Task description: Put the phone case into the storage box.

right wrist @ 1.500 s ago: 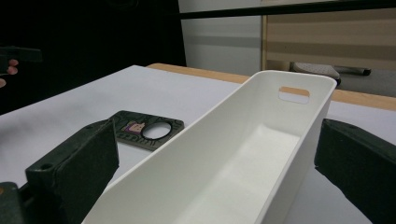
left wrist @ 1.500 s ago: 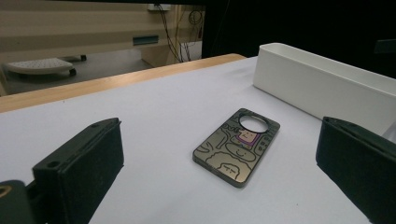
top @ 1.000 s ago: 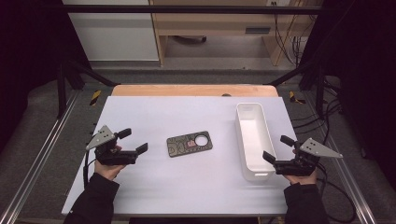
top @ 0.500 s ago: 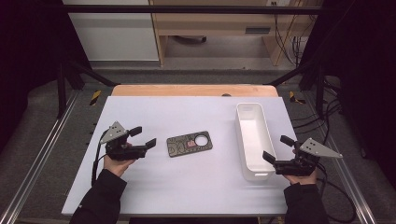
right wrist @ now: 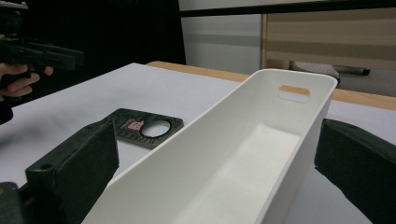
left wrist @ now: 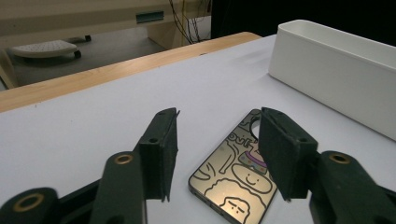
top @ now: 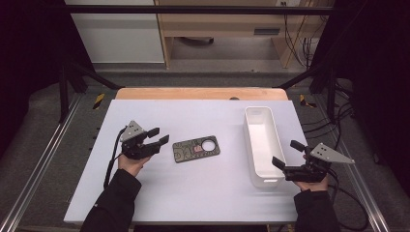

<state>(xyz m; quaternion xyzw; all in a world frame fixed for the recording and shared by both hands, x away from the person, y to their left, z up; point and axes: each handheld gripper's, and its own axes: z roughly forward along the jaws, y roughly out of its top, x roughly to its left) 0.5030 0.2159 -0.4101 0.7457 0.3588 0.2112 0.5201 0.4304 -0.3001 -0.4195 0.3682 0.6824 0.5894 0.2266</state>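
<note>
We see the phone case (top: 197,150) lying flat on the white table (top: 193,193), just left of the white bin (top: 261,143). Our left gripper (top: 160,137), just left of the case, has been narrowing its jaws, which remain apart and touch nothing. Our right gripper (top: 286,153) stands wide around the bin's near end without pressing it.

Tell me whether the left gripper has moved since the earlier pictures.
Yes. In the high view the left gripper has come rightward across the table toward the phone case, which lies where it did. Its jaws have just been closing, not yet gripping it.
</note>
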